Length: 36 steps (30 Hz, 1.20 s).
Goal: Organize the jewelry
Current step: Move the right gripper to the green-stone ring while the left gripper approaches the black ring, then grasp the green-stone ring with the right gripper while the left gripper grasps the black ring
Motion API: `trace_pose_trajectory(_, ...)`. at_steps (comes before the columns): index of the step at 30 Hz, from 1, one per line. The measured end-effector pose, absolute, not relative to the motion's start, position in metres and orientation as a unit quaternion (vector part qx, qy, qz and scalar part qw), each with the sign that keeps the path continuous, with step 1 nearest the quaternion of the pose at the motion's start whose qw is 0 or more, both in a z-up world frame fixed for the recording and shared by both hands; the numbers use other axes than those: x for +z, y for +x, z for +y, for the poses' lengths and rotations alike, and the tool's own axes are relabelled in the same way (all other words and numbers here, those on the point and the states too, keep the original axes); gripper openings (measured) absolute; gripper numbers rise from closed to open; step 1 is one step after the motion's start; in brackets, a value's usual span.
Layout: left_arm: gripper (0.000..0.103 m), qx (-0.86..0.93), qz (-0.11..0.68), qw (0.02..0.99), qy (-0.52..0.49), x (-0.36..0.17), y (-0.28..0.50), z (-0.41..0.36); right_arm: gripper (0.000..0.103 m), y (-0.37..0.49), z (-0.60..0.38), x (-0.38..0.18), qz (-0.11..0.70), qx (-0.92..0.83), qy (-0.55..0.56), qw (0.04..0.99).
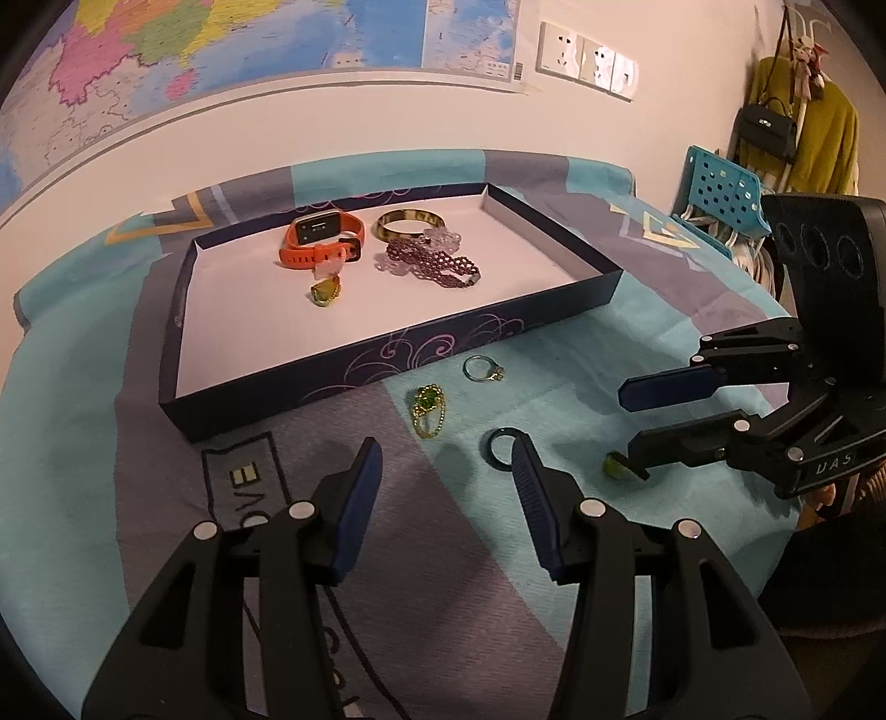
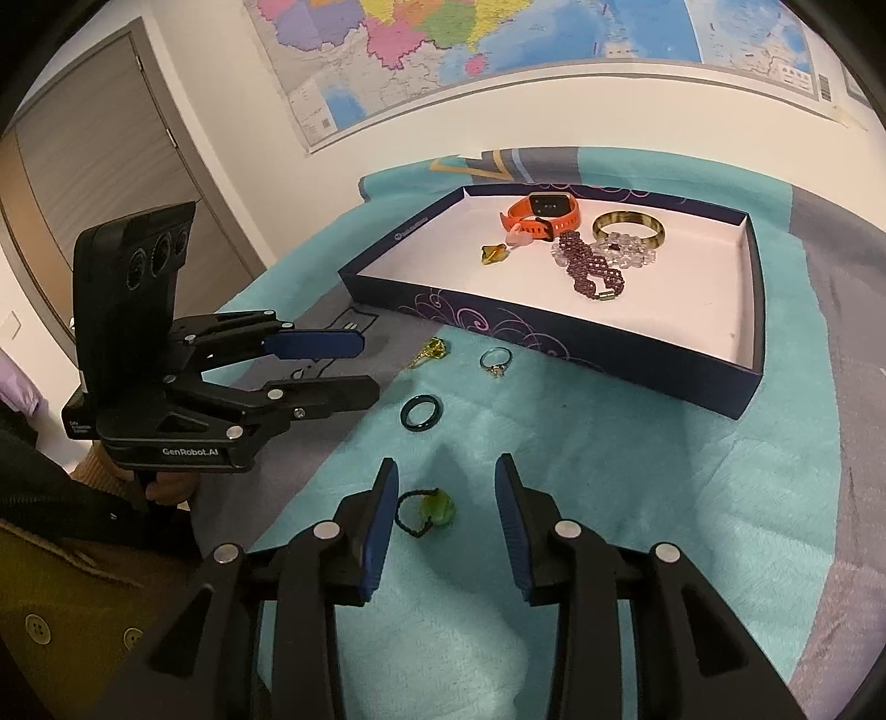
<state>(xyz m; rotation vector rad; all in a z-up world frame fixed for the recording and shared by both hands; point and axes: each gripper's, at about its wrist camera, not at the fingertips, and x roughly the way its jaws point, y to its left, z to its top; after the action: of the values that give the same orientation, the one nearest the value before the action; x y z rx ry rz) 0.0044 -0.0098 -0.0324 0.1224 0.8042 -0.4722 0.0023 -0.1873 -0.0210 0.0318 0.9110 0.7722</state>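
Observation:
A dark blue tray (image 1: pixel 387 354) (image 2: pixel 554 332) holds an orange watch (image 1: pixel 321 238) (image 2: pixel 542 213), a gold bangle (image 1: pixel 410 222) (image 2: pixel 628 227), a purple beaded bracelet (image 1: pixel 432 263) (image 2: pixel 590 266), clear beads (image 2: pixel 626 246) and a yellow pendant (image 1: pixel 325 291) (image 2: pixel 494 255). On the cloth lie a gold-green chain piece (image 1: pixel 427 410) (image 2: pixel 429 351), a silver ring (image 1: pixel 482 368) (image 2: pixel 494 361), a dark green ring (image 1: pixel 501 443) (image 2: pixel 422 412) and a green bead on a cord (image 1: pixel 617 464) (image 2: pixel 429 512). My left gripper (image 1: pixel 446 471) (image 2: pixel 362 368) is open by the dark ring. My right gripper (image 2: pixel 446 487) (image 1: pixel 626 421) is open around the green bead.
The cloth (image 1: pixel 554 343) covers a table against a wall with a map (image 1: pixel 221 50). A blue chair (image 1: pixel 720 191), bag and coats stand at the right. A door (image 2: pixel 99 138) is at the left.

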Motion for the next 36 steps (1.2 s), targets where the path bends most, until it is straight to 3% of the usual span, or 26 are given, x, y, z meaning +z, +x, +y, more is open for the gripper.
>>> trace_pose_trajectory(11,0.048,-0.244,0.393,0.883,0.074,-0.036,0.003,-0.025,0.035,-0.009,-0.186,-0.023,0.430,0.376,0.017,0.820)
trace_pose_trajectory(22,0.035,-0.244,0.418,0.870,0.092,-0.047,0.013,-0.040,0.033,-0.017,-0.176,-0.033,0.434,0.358,-0.010,0.827)
trace_pose_trajectory(27,0.031,-0.242,0.420,0.870,0.087,-0.047,0.014,-0.039,0.019,-0.016,-0.175,-0.034,0.430,0.345,-0.024,0.834)
trace_pose_trajectory(32,0.029,-0.243,0.420,0.871,0.082,-0.047,0.014,-0.037,0.013,-0.014,-0.178,-0.035,0.428,0.339,-0.018,0.838)
trace_pose_trajectory(36,0.021,-0.245,0.420,0.870,0.082,-0.047,0.015,-0.038,0.009,-0.011,-0.181,-0.035,0.426,0.335,-0.008,0.840)
